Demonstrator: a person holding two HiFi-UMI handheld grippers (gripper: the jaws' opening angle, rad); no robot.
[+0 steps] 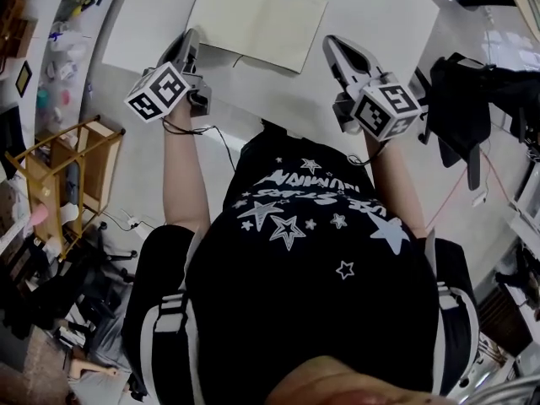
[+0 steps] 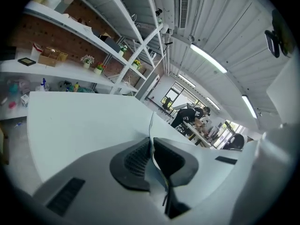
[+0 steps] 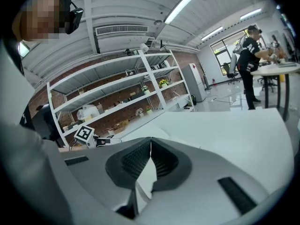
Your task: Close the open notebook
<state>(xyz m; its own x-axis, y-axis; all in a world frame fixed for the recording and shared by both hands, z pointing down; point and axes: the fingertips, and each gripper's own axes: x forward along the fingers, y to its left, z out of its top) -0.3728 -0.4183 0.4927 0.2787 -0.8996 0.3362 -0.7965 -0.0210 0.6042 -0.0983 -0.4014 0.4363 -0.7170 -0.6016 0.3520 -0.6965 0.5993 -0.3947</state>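
Table [image 1: 380, 24]: white, broad, under everything.
Notebook [image 1: 257, 19]: on the table ahead of both tools, its near-left corner at the left tool's tip and its near-right corner just beside the right tool's tip; spread open, pale blank pages, centre fold showing.
Left gripper [image 1: 192, 42]: pressed together, pinching the Notebook's thin edge.
Right gripper [image 1: 336, 47]: pressed together, nothing between.

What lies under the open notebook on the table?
Under the notebook only the white table shows, all around its edges. The notebook itself covers the part directly beneath, so anything flat lying there cannot be seen.
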